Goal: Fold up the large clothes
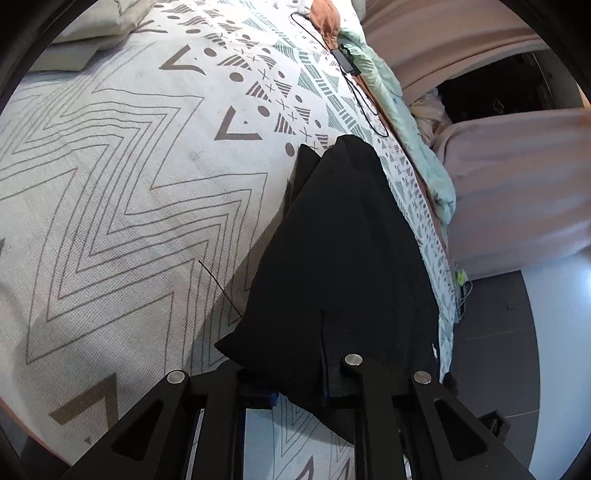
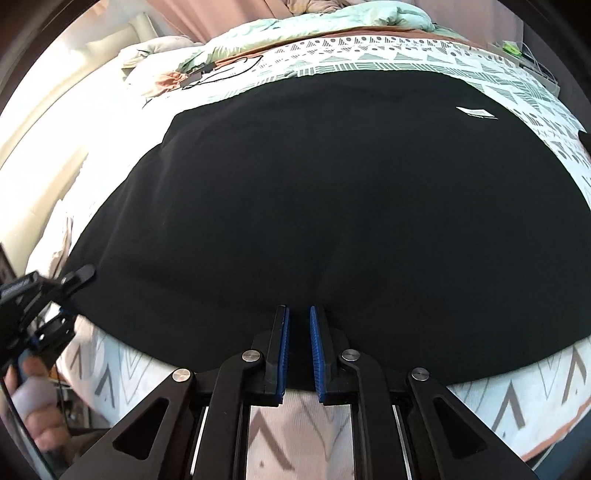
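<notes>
A large black garment point(image 2: 332, 192) lies spread across the patterned bed cover point(image 2: 369, 62), with a white label point(image 2: 476, 112) near its far right corner. My right gripper point(image 2: 299, 332) sits at the garment's near edge, its blue pads point(image 2: 283, 347) close together with black cloth between them. In the left wrist view the same garment point(image 1: 347, 251) rises in a bunched ridge from my left gripper point(image 1: 299, 384), which is shut on its corner; the cloth drapes over and hides the fingertips. The left gripper point(image 2: 74, 280) also shows at the garment's left edge, held by a hand point(image 2: 33, 387).
The bed cover point(image 1: 129, 184) stretches wide to the left. A pillow point(image 1: 99, 22) lies at the far corner. A black cable with a small device point(image 1: 345, 57), an orange cloth point(image 1: 325, 18) and a mint duvet point(image 1: 388, 85) line the far edge. Beyond it are pink curtains point(image 1: 498, 177) and grey floor point(image 1: 491, 332).
</notes>
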Motion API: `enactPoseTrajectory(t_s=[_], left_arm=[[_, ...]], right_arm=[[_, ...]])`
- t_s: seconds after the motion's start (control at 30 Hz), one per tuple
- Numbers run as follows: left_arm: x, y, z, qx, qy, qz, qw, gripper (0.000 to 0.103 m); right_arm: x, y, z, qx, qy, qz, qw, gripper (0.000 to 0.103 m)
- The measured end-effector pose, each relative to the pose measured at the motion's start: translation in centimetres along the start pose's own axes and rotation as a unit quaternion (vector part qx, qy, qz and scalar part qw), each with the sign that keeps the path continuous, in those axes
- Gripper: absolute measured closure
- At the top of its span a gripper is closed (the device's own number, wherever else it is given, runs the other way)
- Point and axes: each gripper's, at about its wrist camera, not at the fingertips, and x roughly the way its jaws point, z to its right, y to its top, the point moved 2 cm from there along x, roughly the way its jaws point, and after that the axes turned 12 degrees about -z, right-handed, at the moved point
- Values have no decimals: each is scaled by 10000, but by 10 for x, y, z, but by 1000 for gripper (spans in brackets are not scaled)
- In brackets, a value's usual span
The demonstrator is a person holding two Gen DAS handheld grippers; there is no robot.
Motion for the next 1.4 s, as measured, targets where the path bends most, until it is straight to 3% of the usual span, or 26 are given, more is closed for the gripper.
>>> enactPoseTrajectory(t_s=[0.33,0.77,0.93,1.2,1.37,1.4], left_arm=[[8,-4,7,-312,558,365,9973,86],[9,1,-6,-924,240,361,9948,78],[12,1,-8,-1034,202,347,9938,69],[16,5,-7,-1084,97,326,9935,58],[18,8,-7,-1070,12,322,9937,58],[18,8,-6,-1040,16,328,9940,62]], right_arm=[[18,69,10,76,88,85,9999,91],[35,161,16,236,-91,177,9995,91],[43,189,16,237,-182,165,9994,91],[60,220,16,363,-82,96,9993,91],[60,218,21,331,-69,101,9994,91],[57,215,19,302,-80,90,9995,91]])
